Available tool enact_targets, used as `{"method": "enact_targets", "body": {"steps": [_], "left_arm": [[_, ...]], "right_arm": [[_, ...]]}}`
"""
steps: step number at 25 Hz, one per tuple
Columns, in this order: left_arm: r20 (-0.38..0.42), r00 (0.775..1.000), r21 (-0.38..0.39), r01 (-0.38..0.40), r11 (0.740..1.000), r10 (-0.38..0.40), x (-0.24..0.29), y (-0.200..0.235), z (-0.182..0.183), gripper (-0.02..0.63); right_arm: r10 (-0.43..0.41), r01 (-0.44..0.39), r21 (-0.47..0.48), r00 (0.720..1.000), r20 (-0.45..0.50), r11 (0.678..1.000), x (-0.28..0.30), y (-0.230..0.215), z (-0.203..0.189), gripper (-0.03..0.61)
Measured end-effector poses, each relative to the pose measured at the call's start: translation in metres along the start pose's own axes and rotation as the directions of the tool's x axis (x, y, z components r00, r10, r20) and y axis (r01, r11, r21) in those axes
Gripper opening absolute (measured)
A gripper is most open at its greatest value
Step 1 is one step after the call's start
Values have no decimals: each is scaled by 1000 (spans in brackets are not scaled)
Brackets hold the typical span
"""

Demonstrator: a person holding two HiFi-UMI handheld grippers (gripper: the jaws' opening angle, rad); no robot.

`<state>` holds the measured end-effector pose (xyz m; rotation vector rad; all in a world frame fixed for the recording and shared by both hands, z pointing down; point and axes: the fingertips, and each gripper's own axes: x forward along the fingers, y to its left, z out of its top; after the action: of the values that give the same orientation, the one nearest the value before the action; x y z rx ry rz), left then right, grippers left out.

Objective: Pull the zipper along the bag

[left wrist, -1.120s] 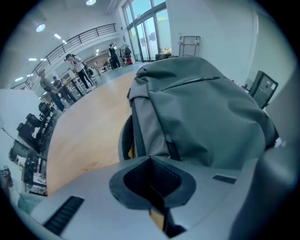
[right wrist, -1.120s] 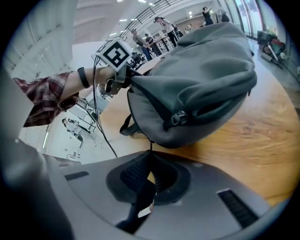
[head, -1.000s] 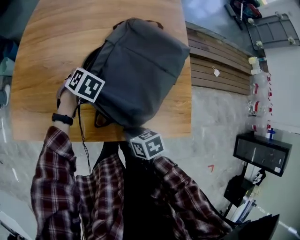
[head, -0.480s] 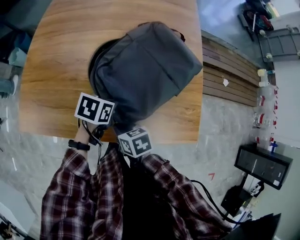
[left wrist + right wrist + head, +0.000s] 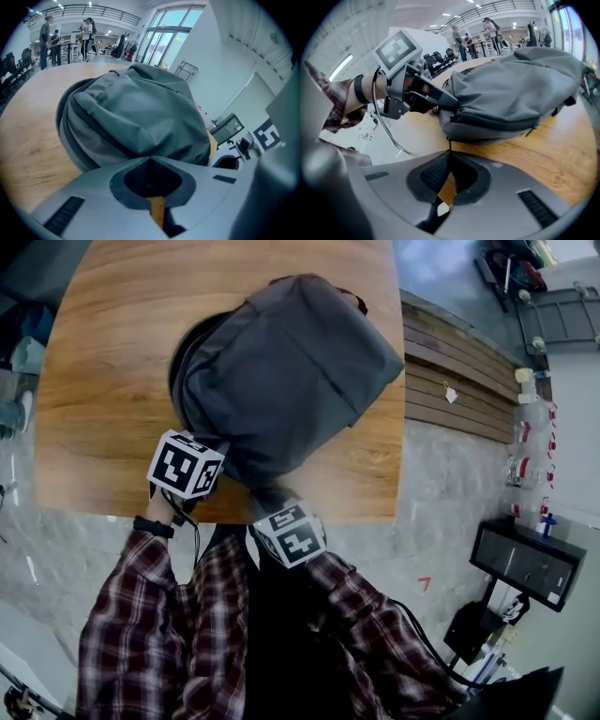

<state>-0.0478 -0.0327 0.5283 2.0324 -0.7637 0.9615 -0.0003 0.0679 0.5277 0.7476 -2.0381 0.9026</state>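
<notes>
A grey backpack (image 5: 291,371) lies on the round wooden table (image 5: 103,362). My left gripper (image 5: 218,452) is at the bag's near left corner; in the left gripper view (image 5: 150,159) the jaws are closed with bag fabric (image 5: 140,108) right at their tip. In the right gripper view that left gripper (image 5: 442,99) pinches the bag's corner (image 5: 515,89). My right gripper (image 5: 273,499) sits at the bag's near edge by the table rim. Its jaws (image 5: 450,151) are shut on a thin dark zipper pull (image 5: 449,142) that runs up to the bag's lower seam.
The table's near edge (image 5: 356,512) runs just below both grippers. A slatted wooden bench (image 5: 459,390) stands to the right, and a black box (image 5: 525,563) sits on the floor further right. People stand far off in the hall behind the table.
My left gripper has slid from the bag's left side round to its near left corner. The right gripper stayed at the near edge, shifting slightly right. The bag's outline shifted a little.
</notes>
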Motion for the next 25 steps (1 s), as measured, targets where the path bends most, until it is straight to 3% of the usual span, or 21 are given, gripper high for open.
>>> {"method": "enact_targets", "body": {"steps": [4, 10, 17, 20, 25], "left_arm": [[-24, 1000, 20, 18, 1000, -17, -1, 0, -3, 9], [-54, 997, 7, 48, 999, -48, -3, -1, -7, 9], [-40, 998, -6, 55, 998, -56, 0, 0, -3, 9], [-69, 998, 48, 6, 999, -3, 3, 12, 2, 9], [-127, 984, 120, -106, 987, 122, -4, 51, 19, 9]], "right_arm": [[-57, 55, -93, 998, -15, 994, -23, -35, -10, 9], [-150, 140, -241, 989, -21, 960, -37, -72, 0, 11], [-134, 131, -136, 991, -9, 982, -39, -91, 6, 9], [-70, 71, -65, 997, 18, 995, -35, -76, 9, 9], [-14, 16, -40, 999, 48, 999, -14, -41, 25, 9]]}}
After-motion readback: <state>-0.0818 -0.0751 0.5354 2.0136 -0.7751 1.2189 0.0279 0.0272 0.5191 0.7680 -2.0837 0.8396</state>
